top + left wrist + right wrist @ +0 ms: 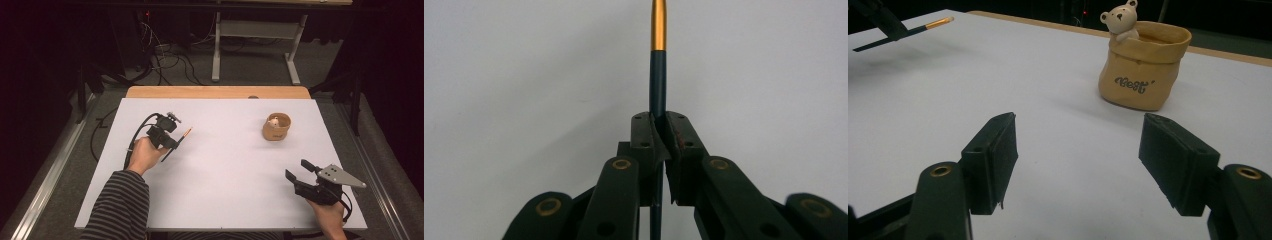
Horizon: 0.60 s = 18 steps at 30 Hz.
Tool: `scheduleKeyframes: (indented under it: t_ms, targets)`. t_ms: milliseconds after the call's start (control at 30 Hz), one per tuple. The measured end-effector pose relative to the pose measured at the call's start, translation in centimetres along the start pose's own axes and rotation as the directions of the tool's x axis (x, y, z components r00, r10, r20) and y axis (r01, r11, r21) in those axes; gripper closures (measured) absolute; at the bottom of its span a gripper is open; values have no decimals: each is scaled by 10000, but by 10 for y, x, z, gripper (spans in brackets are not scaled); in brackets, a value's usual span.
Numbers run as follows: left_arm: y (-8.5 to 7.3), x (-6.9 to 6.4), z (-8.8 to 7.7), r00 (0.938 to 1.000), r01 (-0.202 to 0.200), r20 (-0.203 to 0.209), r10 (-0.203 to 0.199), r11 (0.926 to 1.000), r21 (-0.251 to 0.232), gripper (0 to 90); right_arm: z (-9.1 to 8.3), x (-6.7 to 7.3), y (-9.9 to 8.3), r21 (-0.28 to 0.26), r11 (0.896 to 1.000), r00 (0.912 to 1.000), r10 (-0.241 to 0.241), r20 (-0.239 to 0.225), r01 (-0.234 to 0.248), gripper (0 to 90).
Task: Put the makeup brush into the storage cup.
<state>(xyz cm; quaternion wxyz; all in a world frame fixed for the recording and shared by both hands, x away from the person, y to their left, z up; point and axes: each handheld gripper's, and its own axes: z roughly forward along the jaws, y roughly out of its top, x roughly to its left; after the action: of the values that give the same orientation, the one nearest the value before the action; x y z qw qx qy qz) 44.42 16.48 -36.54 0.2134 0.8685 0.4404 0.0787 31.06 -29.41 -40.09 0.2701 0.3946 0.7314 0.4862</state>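
Observation:
My left gripper (pixel 176 142) is shut on a thin dark pen (pixel 179 140) with a gold end, held a little above the white table (pixel 225 180) at its left side. In the left gripper view the pen (pixel 658 75) runs straight up from between the closed pads, gold end farthest away. At the table's near right my right gripper (pixel 299 170) stands open, nothing between its jaws. A tan sack-shaped cup (pixel 276 127) with a small bear figure on its rim sits at the far right; in the right gripper view the cup (pixel 1143 70) lies ahead, slightly right.
The wooden strip (pixel 218 92) of the table's far edge runs behind the white top. Beyond it stand a white desk frame (pixel 255 50) and loose cables (pixel 165 57) on the floor. In the right gripper view the pen (pixel 923 26) shows at far left.

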Motion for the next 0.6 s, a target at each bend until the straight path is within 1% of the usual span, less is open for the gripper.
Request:
scheduleKeyframes:
  t_ms: [100, 133, 233, 400, 433, 500, 533, 600]
  targets:
    - [-2, -4, -3, 9999, -113, 51, 114, 9997, -210, 837, 0, 0, 0, 44, 10000, 10000, 75, 9, -75, 335]
    - [-2, -4, -3, 9999, -113, 51, 114, 9997, -210, 837, 0, 0, 0, 44, 10000, 10000, 75, 9, -75, 335]
    - [-5, -3, -6, 9999, -40, 111, 45, 9990, -435, 836, 0, 0, 0, 24, 10000, 10000, 47, 6, -47, 336]
    - [-9, -1, -10, 9997, 67, 233, -52, 9978, -656, 836, 1, 0, 0, 19, 10000, 10000, -41, -24, 41, 336]
    - [-10, -2, -12, 9997, 102, 238, -82, 9965, -833, 836, 1, 0, 0, 16, 10000, 10000, -50, -23, 50, 336]
    - [-11, -2, -14, 9996, 53, 265, -30, 9961, -885, 836, 1, 0, 0, 17, 10000, 10000, -47, -23, 47, 335]
    - [-13, -3, -16, 9995, 85, 309, -53, 9945, -1043, 837, 1, 0, 0, 23, 10000, 10000, -36, -26, 36, 336]
    - [-13, -4, -18, 9995, 53, 318, -19, 9942, -1078, 836, 1, 0, 0, 23, 10000, 10000, -52, -6, 52, 335]
